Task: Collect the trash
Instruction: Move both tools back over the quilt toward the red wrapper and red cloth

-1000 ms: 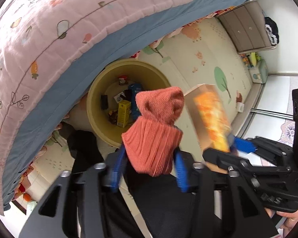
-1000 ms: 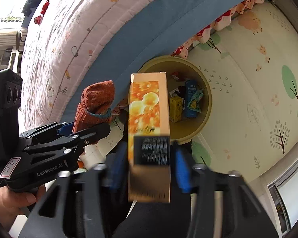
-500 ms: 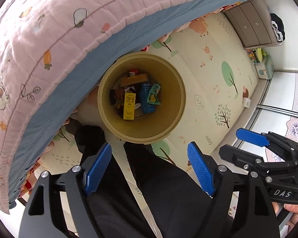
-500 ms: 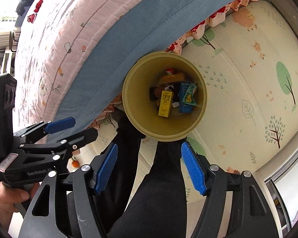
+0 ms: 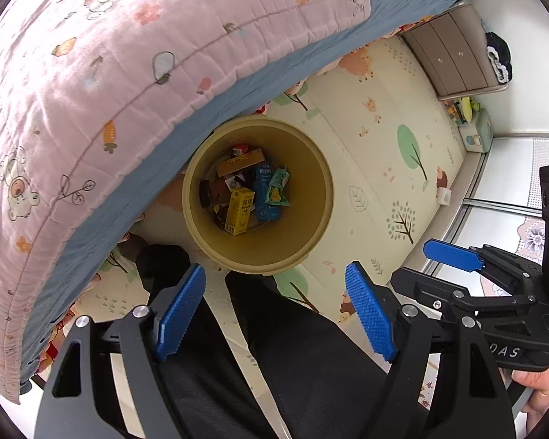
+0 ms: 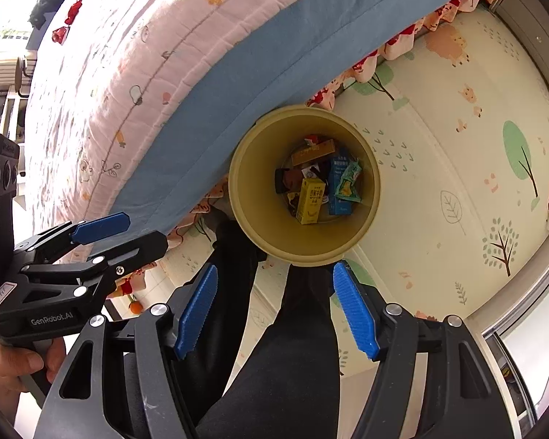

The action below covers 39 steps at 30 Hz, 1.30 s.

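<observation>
A round yellow trash bin (image 5: 201, 219) stands on the play mat (image 5: 377, 146) in the middle of the left wrist picture, right beside the bed with its pink quilt (image 5: 109, 73). Down in the bin lie a yellow carton (image 5: 239, 210), a blue carton (image 5: 264, 197), a green wrapper (image 5: 279, 188) and an orange box (image 5: 239, 161), all close together.

The left gripper (image 5: 274, 311) sits at the bottom of the picture. Its blue fingers (image 5: 179, 311) have just been opening; they are spread wide with nothing between them. The right gripper (image 6: 276, 305) sits at the bottom of its own picture, below the bin, with its fingers spread and nothing in them too. The person's legs in black trousers (image 6: 292, 366) show behind both grippers.
</observation>
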Each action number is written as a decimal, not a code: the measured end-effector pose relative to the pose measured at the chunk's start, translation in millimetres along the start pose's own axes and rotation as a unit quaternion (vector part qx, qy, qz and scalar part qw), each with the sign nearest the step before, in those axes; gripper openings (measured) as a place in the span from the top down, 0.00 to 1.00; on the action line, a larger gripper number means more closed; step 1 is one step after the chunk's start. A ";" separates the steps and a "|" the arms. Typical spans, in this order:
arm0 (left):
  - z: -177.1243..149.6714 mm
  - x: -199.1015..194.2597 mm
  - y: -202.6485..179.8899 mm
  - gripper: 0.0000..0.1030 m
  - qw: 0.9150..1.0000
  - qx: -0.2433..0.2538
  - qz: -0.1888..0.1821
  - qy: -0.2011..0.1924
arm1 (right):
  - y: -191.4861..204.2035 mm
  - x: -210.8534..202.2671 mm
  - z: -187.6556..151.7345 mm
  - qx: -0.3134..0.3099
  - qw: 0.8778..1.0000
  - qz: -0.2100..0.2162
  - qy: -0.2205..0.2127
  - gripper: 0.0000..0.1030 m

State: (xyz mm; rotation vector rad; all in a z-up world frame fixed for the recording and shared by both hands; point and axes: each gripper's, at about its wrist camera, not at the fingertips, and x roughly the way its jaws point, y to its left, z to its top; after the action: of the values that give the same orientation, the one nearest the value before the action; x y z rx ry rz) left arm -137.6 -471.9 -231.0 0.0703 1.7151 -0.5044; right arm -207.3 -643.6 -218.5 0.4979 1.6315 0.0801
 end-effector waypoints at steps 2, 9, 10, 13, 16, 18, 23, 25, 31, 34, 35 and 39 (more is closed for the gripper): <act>0.6 -5.4 3.8 0.24 1.000 -0.002 -0.002 -0.004 | 6.7 -1.2 3.5 -0.006 1.000 -0.002 0.000 0.41; 9.2 -35.0 31.9 0.24 1.000 -0.005 -0.003 -0.030 | 46.9 -5.6 24.8 -0.022 1.000 -0.002 -0.017 0.44; 11.1 -40.4 39.4 0.24 0.999 -0.008 -0.004 -0.034 | 55.7 -5.7 29.4 -0.025 1.000 -0.002 -0.019 0.44; 17.8 -58.8 66.9 0.24 0.998 -0.024 -0.007 -0.050 | 84.9 -4.9 47.0 -0.039 0.999 -0.001 -0.024 0.44; 24.8 -79.4 97.1 0.24 0.997 -0.034 -0.006 -0.068 | 118.5 -3.3 67.6 -0.053 0.998 -0.003 -0.030 0.44; 31.2 -93.2 118.5 0.24 0.996 -0.039 -0.004 -0.078 | 141.5 -1.2 81.5 -0.058 0.998 -0.002 -0.035 0.44; 48.2 -127.1 177.5 0.24 0.993 -0.057 0.001 -0.102 | 202.6 6.9 115.6 -0.074 0.996 0.002 -0.044 0.44; 57.1 -140.3 203.5 0.24 0.992 -0.064 0.003 -0.109 | 226.5 10.7 129.1 -0.081 0.996 0.002 -0.046 0.44; 76.6 -167.3 268.7 0.24 0.989 -0.078 0.011 -0.126 | 290.8 9.3 171.0 -0.106 0.992 0.004 -0.067 0.44; 85.2 -181.2 296.5 0.24 0.985 -0.102 0.005 -0.141 | 316.0 7.7 190.9 -0.122 0.990 0.003 -0.076 0.44; 88.2 -187.2 306.0 0.24 0.983 -0.112 0.003 -0.148 | 324.2 7.4 198.8 -0.128 0.989 0.003 -0.077 0.44; 107.1 -204.2 336.0 0.24 0.974 -0.147 -0.001 -0.170 | 352.6 6.9 233.2 -0.154 0.985 0.000 -0.081 0.44</act>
State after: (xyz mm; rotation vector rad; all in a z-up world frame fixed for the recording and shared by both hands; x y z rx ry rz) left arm 113.0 -161.5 -147.6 -0.2194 1.4349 -0.2412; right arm 112.1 -378.9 -136.4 0.2600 1.4276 0.2813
